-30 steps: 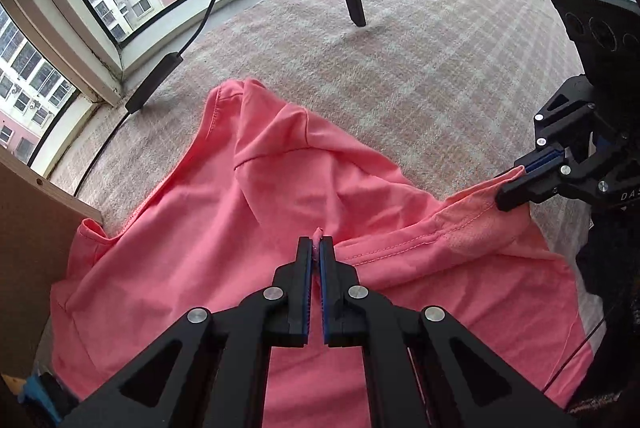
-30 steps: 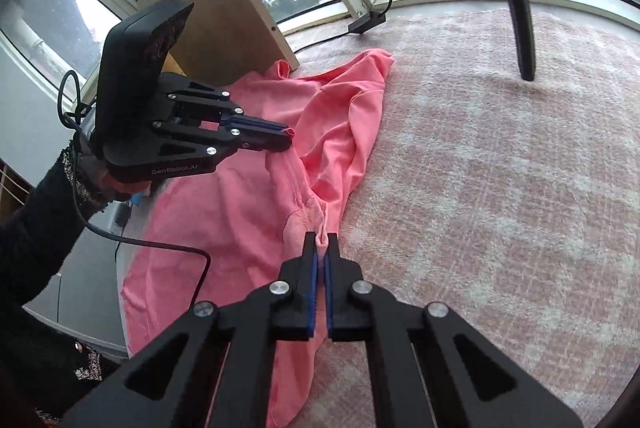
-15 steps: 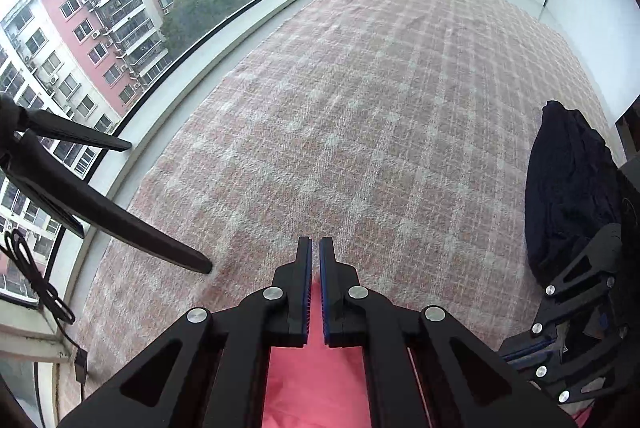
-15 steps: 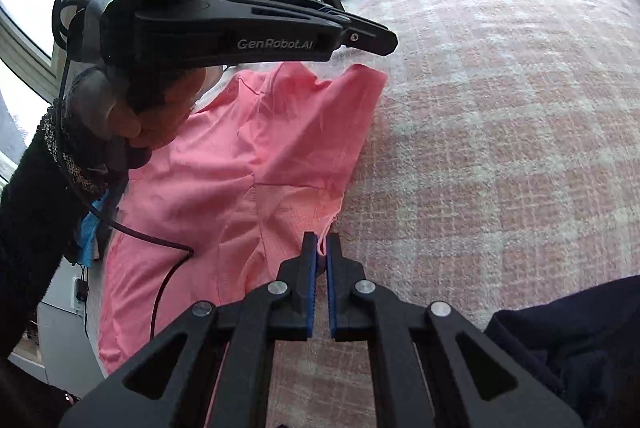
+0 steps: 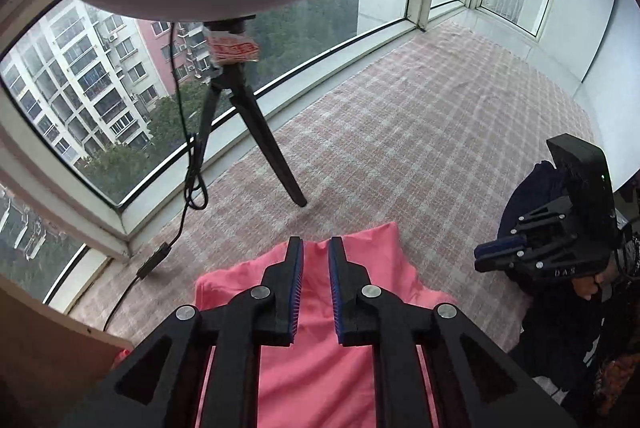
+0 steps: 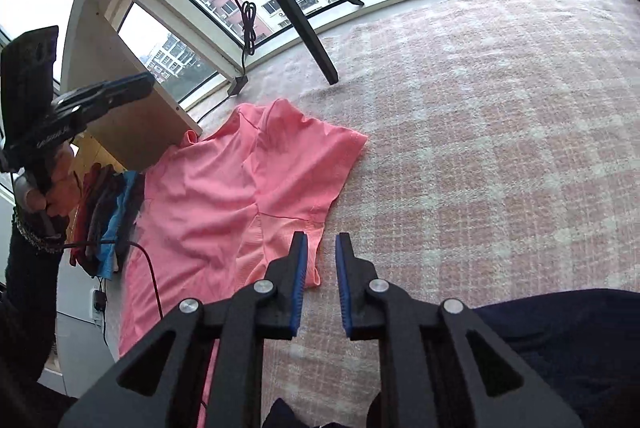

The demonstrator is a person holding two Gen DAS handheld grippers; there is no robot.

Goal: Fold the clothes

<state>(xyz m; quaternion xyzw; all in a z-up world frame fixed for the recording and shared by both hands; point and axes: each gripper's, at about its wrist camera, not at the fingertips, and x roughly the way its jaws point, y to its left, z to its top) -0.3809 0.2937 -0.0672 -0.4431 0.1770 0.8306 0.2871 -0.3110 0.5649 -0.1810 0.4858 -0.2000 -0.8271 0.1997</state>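
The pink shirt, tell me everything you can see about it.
The coral-pink, soft knit short-sleeved shirt lies spread on the pink-and-white checked blanket, lightly wrinkled, with one sleeve folded in over the body. Stitched seams show at the sleeve and hem. Its far edge sits near the black tripod leg. Both claws are opening; nothing sits between their pads, and neither the left claw nor the right claw grips it.

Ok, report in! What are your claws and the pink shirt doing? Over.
Left gripper and right gripper opening, nothing between the jaws. Pink shirt lies part-folded on the checked blanket. Tripod leg stands just beyond it.
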